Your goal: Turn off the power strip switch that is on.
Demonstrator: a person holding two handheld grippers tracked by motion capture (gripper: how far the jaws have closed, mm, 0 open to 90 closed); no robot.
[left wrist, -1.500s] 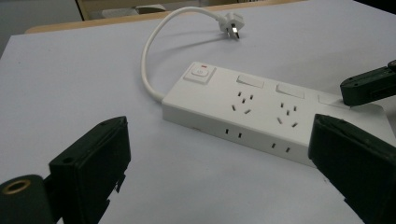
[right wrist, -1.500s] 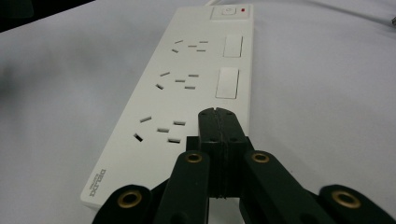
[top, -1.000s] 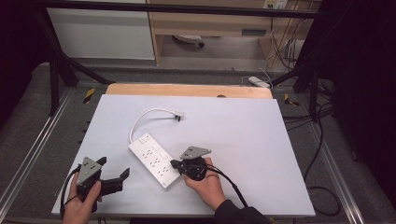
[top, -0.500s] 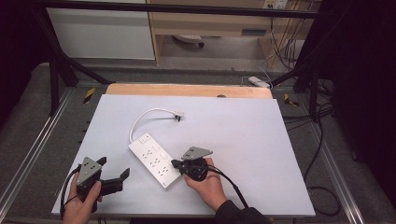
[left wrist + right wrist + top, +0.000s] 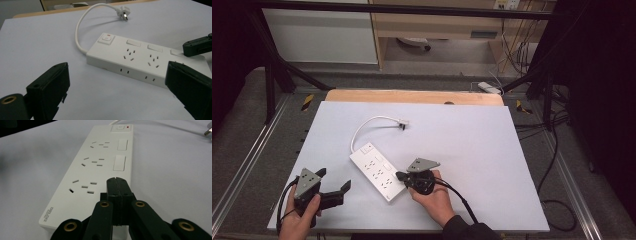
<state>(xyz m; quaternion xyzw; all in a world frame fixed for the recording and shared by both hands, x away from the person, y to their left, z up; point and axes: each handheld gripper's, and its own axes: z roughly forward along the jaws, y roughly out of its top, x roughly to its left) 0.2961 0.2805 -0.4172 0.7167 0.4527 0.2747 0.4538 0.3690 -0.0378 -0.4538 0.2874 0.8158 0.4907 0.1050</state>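
A white power strip [image 5: 377, 170] lies slantwise on the white table top [image 5: 472, 145]; its short cable loops back to a plug [image 5: 403, 123] lying loose. In the right gripper view, my right gripper [image 5: 116, 181] is shut with nothing between its jaws, and its joined tips rest on the strip [image 5: 92, 165] at the near end of the row of rocker switches. It sits at the strip's near right corner [image 5: 399, 176]. My left gripper [image 5: 333, 179] stands open at the table's front left, clear of the strip. Its jaws [image 5: 117, 66] frame the strip's long side [image 5: 140, 57].
A wooden board [image 5: 412, 96] runs along the table's far edge. Black frame posts [image 5: 269, 75] stand at the back left and right. Cables [image 5: 557, 165] trail over the floor at the right, and another white strip [image 5: 489, 87] lies beyond the table.
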